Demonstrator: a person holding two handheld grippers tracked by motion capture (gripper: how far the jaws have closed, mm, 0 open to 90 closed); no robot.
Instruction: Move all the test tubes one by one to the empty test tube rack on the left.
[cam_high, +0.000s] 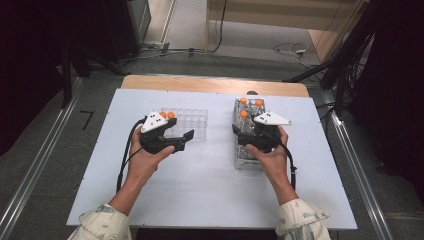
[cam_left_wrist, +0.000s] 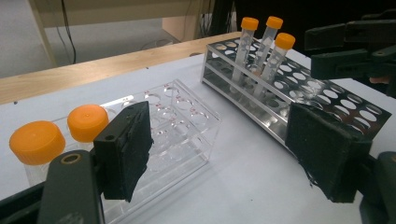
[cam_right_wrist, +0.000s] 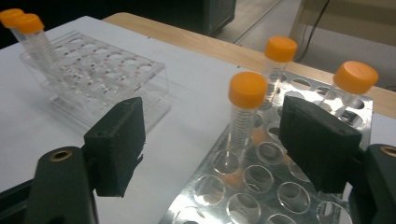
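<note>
A clear plastic rack (cam_high: 192, 124) on the white table holds two orange-capped tubes (cam_high: 166, 115) at its left end. To the right, a metal rack (cam_high: 248, 160) carries three orange-capped tubes (cam_high: 244, 114) at its far end. My left gripper (cam_high: 184, 141) hovers just in front of the clear rack, open and holding nothing. In its own view, my left gripper (cam_left_wrist: 224, 149) frames the clear rack (cam_left_wrist: 187, 126) and the metal rack (cam_left_wrist: 327, 98). My right gripper (cam_high: 240, 136) is above the metal rack, open. Ahead of its jaws, my right gripper (cam_right_wrist: 217, 142) sees the nearest tube (cam_right_wrist: 246, 91).
The white table sheet (cam_high: 210, 190) has free room in front of both racks. A wooden table edge (cam_high: 210, 84) runs along the back. Cables lie on the floor (cam_high: 295, 50) beyond, and metal rails flank both sides.
</note>
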